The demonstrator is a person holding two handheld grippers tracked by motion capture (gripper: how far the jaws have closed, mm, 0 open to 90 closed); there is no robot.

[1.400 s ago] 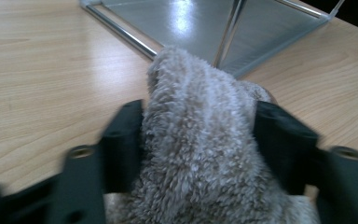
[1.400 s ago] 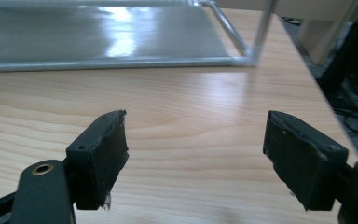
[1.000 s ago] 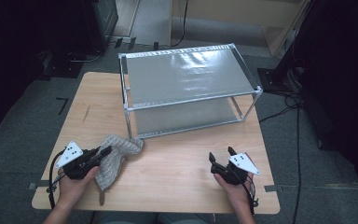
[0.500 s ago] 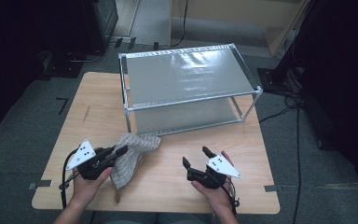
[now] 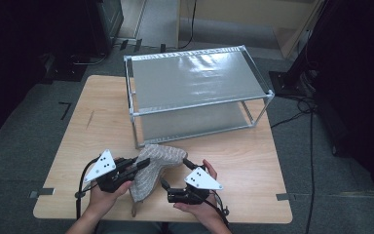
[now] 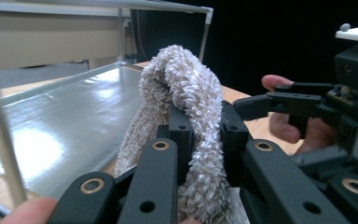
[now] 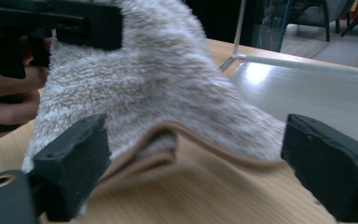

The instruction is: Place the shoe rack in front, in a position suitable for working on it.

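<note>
Left gripper clamped on a fluffy grey-beige terry towel (image 5: 152, 168), right gripper spread wide just beside it.

The left gripper (image 5: 139, 165) has its black jaws pinched tight on a raised fold of the towel (image 6: 191, 116), lifting that part off the light wooden table (image 5: 97, 122) while the lower end hangs down to the tabletop near the front edge. The right gripper (image 5: 177, 175) points at the towel from the other side; its jaws have just been opening and stand far apart, the towel's brown-trimmed edge (image 7: 168, 135) lying between them untouched by the pads. Behind the towel stands a two-tier silver metal shelf rack (image 5: 195, 80), close to its front left leg.
</note>
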